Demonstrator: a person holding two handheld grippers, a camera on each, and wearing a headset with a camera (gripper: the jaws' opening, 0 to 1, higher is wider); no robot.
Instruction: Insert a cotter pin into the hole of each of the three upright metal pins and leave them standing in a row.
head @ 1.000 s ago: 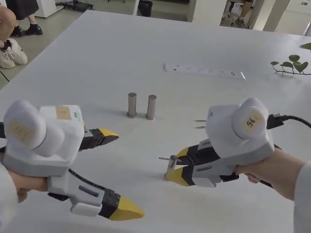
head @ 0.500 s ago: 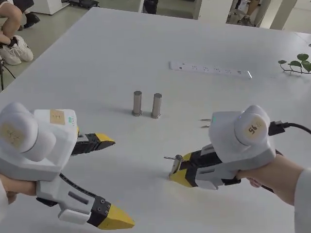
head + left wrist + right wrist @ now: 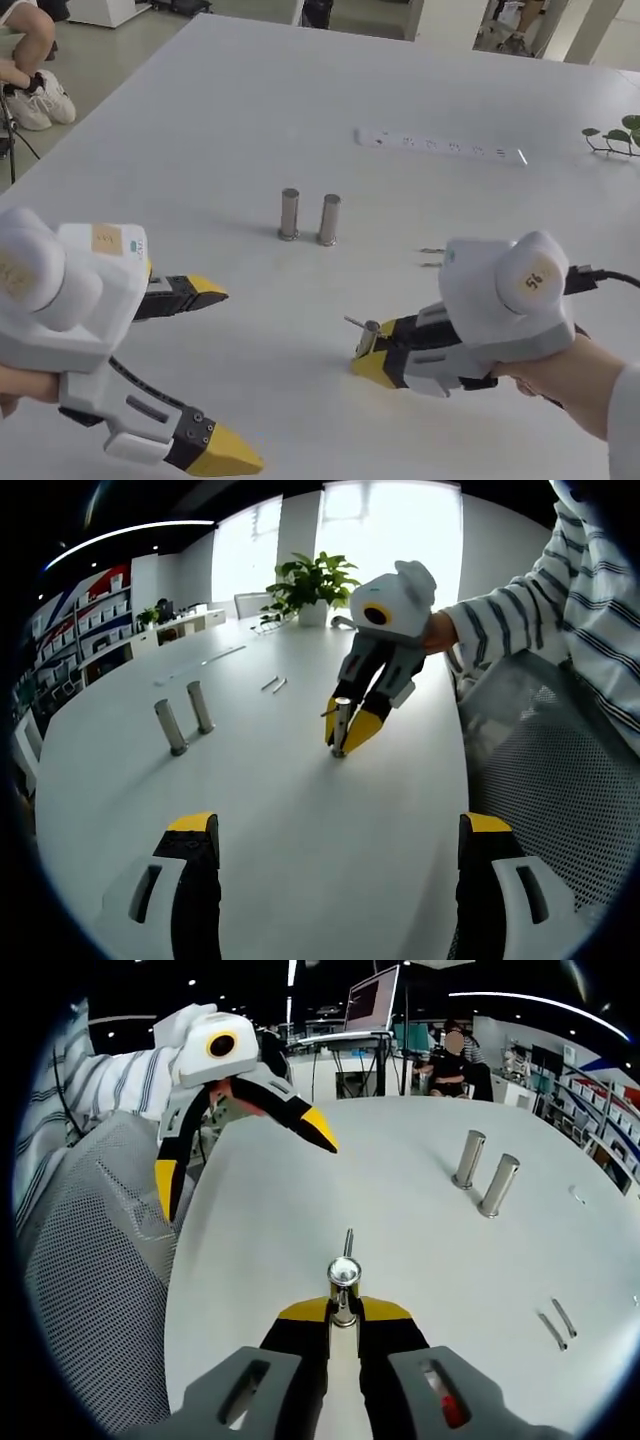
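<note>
Now, your right gripper (image 3: pixel 368 355) clenched on third metal pin (image 3: pixel 368 338), axis upright, cotter pin (image 3: pixel 355 323) through; two standing pins (image 3: pixel 290 213) well apart beyond; left gripper (image 3: pixel 337 825) released.

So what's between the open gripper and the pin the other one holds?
Nothing: in the left gripper view, bare white table lies between the left gripper and the metal pin the right gripper holds.

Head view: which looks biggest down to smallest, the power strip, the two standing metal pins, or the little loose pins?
Largest: power strip, even though it lies farthest away.
Next: standing metal pins, the two looking alike.
Smallest: loose pins, also alike.
</note>
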